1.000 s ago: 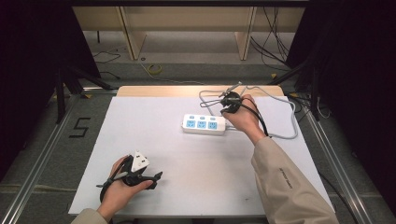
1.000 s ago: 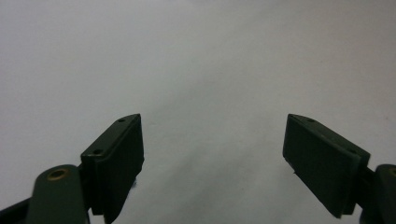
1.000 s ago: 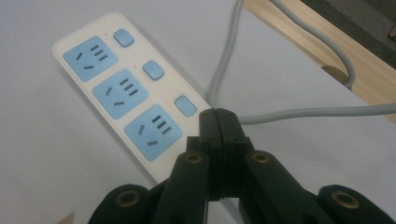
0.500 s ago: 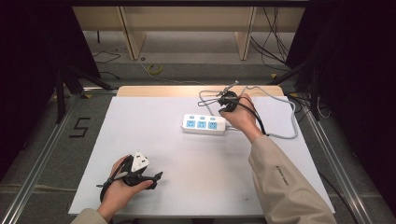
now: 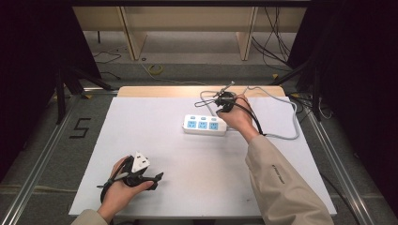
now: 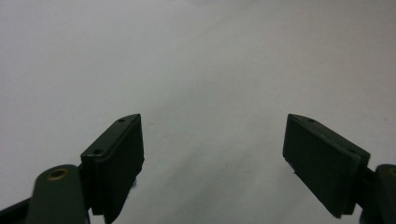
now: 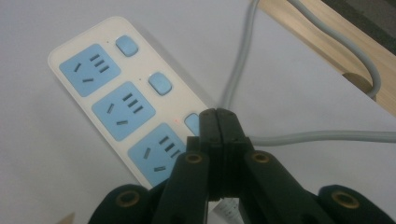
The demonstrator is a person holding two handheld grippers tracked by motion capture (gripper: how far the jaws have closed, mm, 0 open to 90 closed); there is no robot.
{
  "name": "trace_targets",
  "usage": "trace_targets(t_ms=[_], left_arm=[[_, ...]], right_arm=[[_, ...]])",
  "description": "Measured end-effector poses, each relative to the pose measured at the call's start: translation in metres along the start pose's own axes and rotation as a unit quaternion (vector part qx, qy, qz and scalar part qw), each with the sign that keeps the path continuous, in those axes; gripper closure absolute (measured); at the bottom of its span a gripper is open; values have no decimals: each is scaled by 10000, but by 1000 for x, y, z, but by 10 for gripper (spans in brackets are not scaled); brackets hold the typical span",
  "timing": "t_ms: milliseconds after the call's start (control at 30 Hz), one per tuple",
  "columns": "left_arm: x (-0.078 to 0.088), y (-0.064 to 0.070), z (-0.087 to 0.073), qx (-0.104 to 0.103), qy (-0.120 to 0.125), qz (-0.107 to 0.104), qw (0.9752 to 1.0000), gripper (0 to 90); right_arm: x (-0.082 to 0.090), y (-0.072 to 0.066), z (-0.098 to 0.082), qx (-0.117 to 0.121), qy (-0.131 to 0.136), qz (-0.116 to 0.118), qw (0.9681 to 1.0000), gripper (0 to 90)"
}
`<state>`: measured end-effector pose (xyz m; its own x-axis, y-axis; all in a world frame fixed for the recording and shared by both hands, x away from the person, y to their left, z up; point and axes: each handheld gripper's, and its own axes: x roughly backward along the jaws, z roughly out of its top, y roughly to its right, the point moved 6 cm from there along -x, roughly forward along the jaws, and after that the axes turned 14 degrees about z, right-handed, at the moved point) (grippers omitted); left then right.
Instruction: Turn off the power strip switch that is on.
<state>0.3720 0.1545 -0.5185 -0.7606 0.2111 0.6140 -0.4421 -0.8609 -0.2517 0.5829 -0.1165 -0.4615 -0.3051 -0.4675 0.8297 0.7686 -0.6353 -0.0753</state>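
You are working over a white table sheet (image 5: 187, 154) on which the white power strip (image 5: 204, 124) with three blue sockets is lying toward the far edge, its grey cord (image 5: 291, 117) looping away behind and to the right of the strip. Your right gripper (image 7: 218, 122) is hovering just above the strip's cord end, jaws pressed flat together with nothing between them, tips sitting over the switch beside the nearest socket. Your left gripper (image 6: 212, 154) is resting well apart from the strip at the near left, jaws spread wide and gripping nothing.
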Motion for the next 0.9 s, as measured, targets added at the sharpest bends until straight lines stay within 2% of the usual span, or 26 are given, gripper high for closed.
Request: trace_targets(t_ms=[900], left_arm=[[-1, 0, 0, -13, 3, -4, 10000, 204]], right_arm=[[-9, 2, 9, -46, -137, 18, 9999, 900]])
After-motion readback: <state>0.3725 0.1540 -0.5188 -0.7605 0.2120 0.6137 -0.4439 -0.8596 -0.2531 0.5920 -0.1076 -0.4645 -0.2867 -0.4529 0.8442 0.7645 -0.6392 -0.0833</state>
